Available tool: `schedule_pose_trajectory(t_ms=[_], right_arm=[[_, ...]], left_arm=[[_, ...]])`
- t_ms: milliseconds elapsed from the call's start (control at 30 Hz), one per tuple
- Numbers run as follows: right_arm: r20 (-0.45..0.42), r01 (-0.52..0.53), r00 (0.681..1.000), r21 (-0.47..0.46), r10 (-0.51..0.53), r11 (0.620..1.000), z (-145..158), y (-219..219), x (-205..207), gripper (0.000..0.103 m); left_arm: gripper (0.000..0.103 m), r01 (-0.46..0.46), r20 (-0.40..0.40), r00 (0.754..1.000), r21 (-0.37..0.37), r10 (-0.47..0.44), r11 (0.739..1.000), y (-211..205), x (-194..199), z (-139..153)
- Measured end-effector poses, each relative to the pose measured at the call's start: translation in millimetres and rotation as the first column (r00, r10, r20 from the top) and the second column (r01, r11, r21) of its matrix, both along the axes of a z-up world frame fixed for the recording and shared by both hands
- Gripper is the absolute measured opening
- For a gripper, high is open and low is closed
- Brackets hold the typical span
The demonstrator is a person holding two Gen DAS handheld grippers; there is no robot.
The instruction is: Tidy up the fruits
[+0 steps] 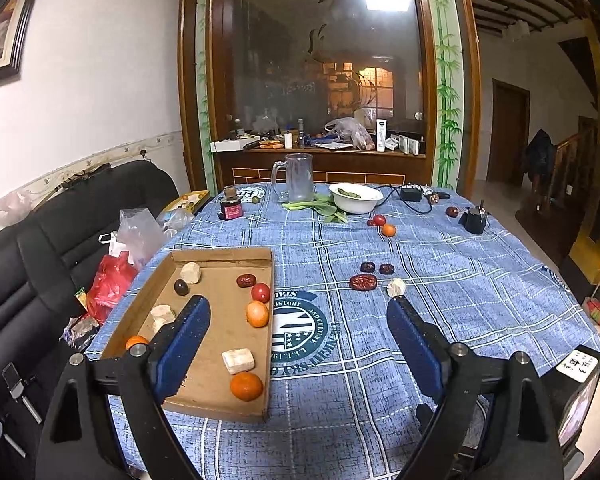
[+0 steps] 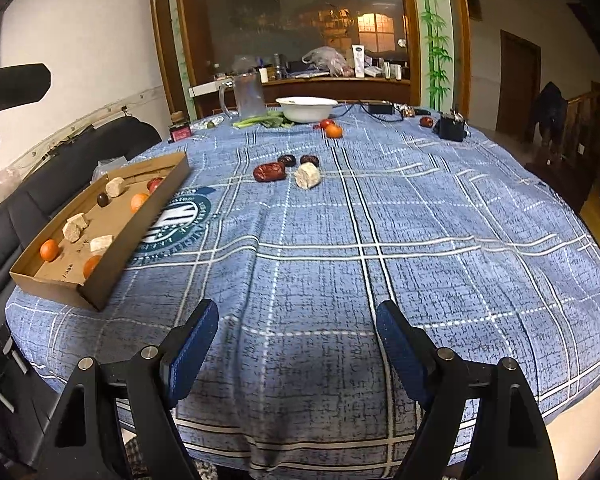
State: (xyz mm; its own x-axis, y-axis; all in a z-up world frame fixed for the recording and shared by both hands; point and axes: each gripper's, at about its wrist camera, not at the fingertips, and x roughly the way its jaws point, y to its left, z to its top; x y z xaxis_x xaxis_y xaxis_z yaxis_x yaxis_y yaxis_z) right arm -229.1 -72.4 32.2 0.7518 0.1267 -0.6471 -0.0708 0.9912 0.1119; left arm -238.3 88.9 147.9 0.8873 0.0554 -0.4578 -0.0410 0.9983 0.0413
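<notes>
Left wrist view is showing both the left gripper [image 1: 298, 316] and right gripper [image 2: 297, 318] hanging released, empty, while remaining fruits [image 1: 363, 282] are waiting outside the cardboard tray [image 1: 220, 258] for sorting.

We see a blue tablecloth [image 2: 340, 240] crossed by white and dark plaid lines, with a dark green round emblem [image 1: 300, 326] near the brown cardboard tray [image 1: 220, 400]. Orange tangerines [image 1: 247, 386], a red tomato [image 1: 261, 292] and pale beige chunks [image 1: 238, 361] lie inside; far off stands a white bowl [image 2: 306, 109].
</notes>
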Motion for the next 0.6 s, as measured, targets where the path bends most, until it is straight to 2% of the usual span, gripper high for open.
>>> schedule_pose_trajectory(t_ms=[600], right_arm=[[-0.021, -0.021, 1.0, -0.009, 0.02, 1.0, -5.7, 3.6, 1.1, 0.087]], left_arm=[[0.089, 0.012, -0.057, 0.998, 0.005, -0.012, 1.0, -5.2, 7.3, -15.3]])
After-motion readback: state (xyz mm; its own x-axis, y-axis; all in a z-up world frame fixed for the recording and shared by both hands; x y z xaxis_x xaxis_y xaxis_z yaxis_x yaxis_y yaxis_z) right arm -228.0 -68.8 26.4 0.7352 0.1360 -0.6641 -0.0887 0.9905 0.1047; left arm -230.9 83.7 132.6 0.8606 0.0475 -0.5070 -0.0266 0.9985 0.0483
